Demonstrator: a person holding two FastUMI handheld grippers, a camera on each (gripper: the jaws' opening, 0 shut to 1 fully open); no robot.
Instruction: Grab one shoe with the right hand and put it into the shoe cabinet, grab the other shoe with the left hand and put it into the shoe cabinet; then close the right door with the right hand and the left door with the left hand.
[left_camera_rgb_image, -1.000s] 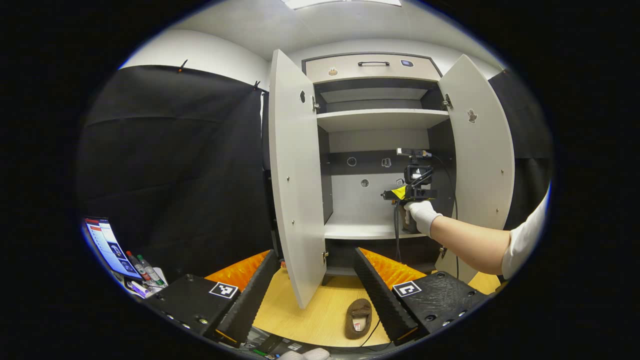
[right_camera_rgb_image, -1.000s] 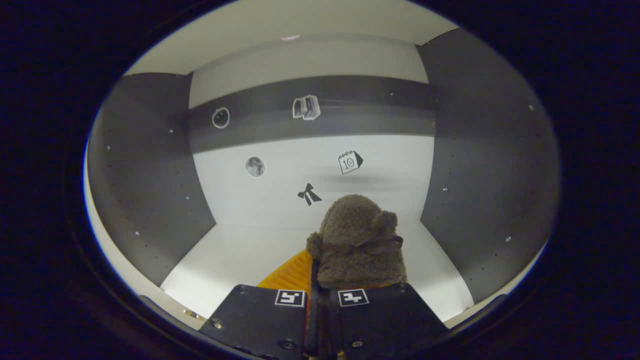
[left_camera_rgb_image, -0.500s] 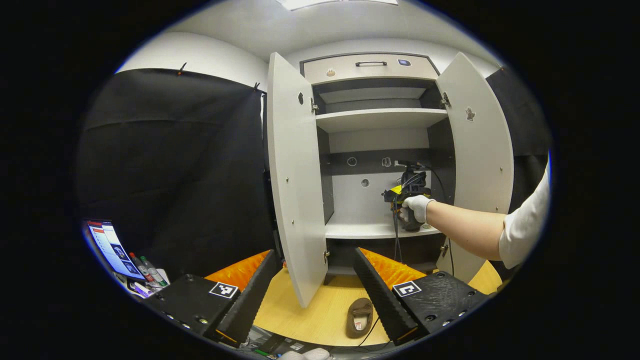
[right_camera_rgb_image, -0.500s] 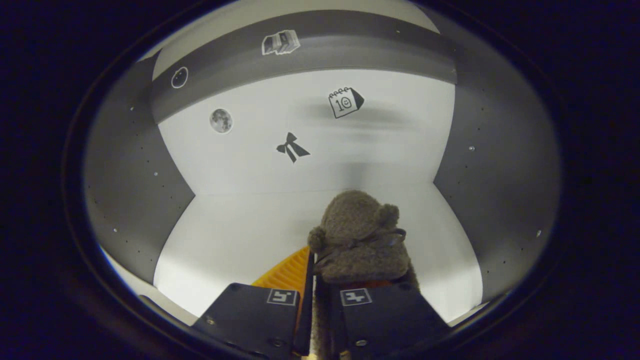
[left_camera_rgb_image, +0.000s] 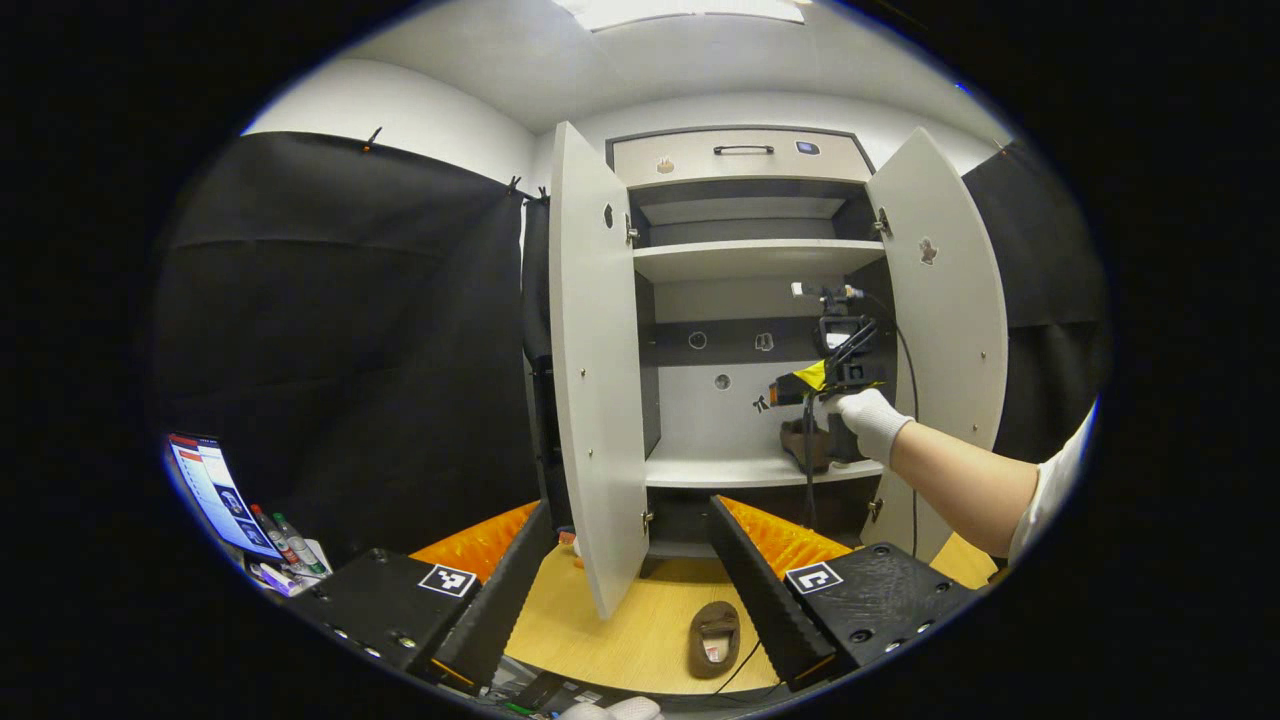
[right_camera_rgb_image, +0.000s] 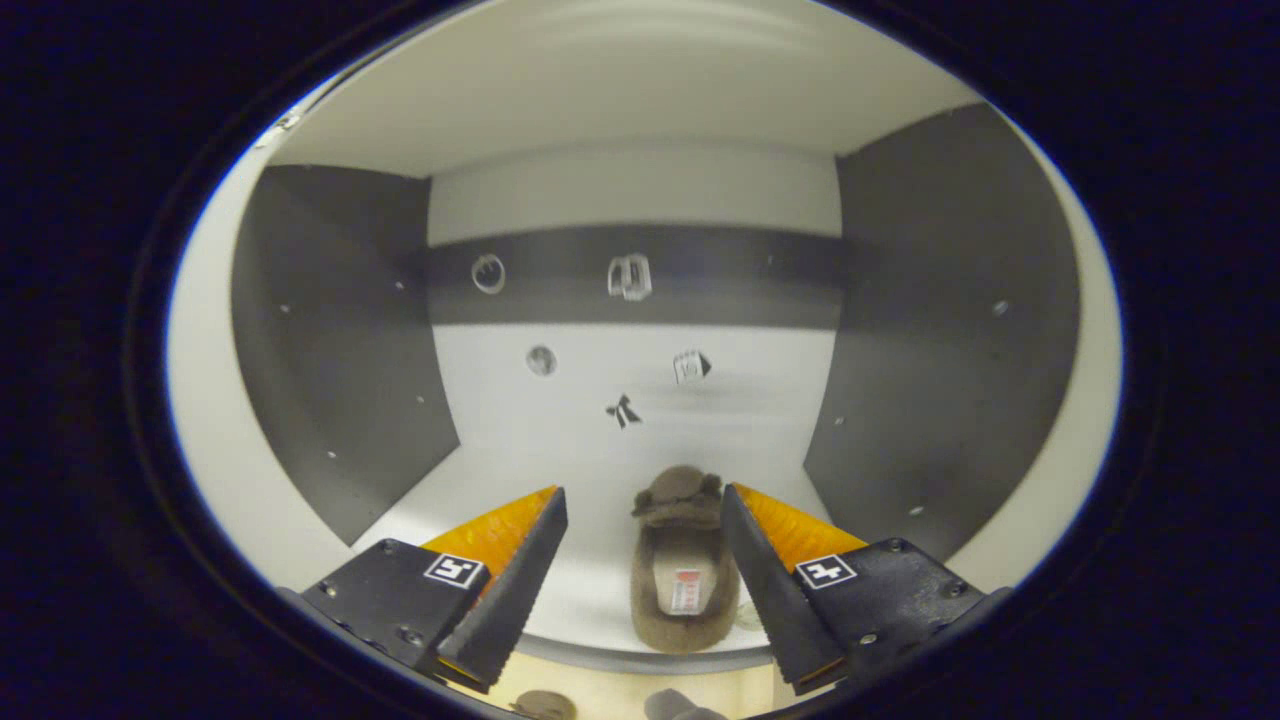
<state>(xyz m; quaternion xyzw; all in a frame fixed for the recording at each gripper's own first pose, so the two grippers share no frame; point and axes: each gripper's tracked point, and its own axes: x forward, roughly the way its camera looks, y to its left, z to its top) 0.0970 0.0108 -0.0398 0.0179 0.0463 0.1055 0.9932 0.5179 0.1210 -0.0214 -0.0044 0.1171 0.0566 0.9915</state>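
The shoe cabinet (left_camera_rgb_image: 755, 258) stands with its left door (left_camera_rgb_image: 600, 380) and right door (left_camera_rgb_image: 945, 300) wide open. One brown fuzzy slipper (right_camera_rgb_image: 685, 580) lies on the white middle shelf (right_camera_rgb_image: 590, 470), toe toward the back wall; in the left gripper view this slipper (left_camera_rgb_image: 805, 445) sits at the shelf's right end. My right gripper (right_camera_rgb_image: 642, 492) is open, a finger on either side of the slipper and just above it, not touching. A gloved hand holds that right gripper (left_camera_rgb_image: 792, 390) in front of the shelf. The second slipper (left_camera_rgb_image: 716, 638) lies on the wooden floor between my open left gripper's (left_camera_rgb_image: 630, 505) fingers.
A drawer (left_camera_rgb_image: 740, 155) tops the cabinet, and an upper shelf sits below it. A screen (left_camera_rgb_image: 222, 492) and small bottles (left_camera_rgb_image: 285, 535) sit at the lower left by the black wall. A cable hangs from the right gripper past the shelf edge. The wooden floor (left_camera_rgb_image: 620, 630) spreads before the cabinet.
My right gripper has opened and let go of the slipper, which now rests on the shelf; the gripper has drawn back and up. The left gripper has barely moved.
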